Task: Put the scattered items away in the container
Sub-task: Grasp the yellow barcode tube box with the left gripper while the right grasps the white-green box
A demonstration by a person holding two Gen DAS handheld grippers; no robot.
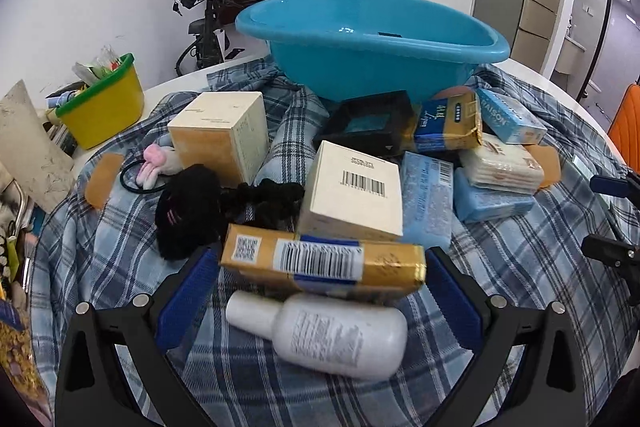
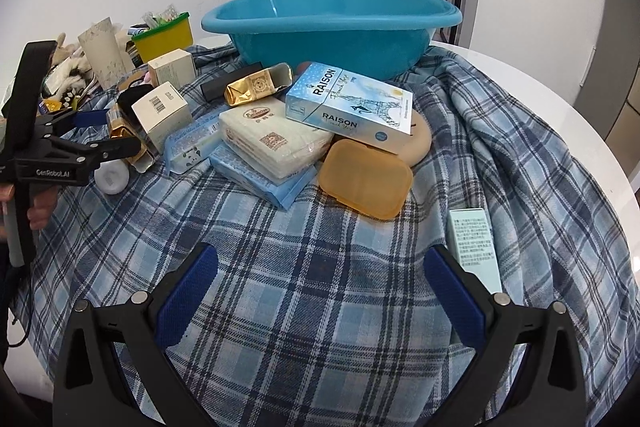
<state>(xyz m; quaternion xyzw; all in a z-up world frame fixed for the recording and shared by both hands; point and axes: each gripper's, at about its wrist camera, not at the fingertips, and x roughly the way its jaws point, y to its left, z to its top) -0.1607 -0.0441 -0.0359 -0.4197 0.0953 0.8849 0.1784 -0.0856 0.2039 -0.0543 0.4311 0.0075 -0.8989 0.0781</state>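
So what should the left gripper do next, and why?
Probably close the left gripper on the gold packet. Its open blue fingers sit at either end of that packet, which lies above the white bottle. The blue basin behind the pile looks empty, so nothing seems tidied yet. The right gripper is open over bare cloth.

Empty blue basin [image 1: 372,43] upright behind boxes, packets on plaid cloth.
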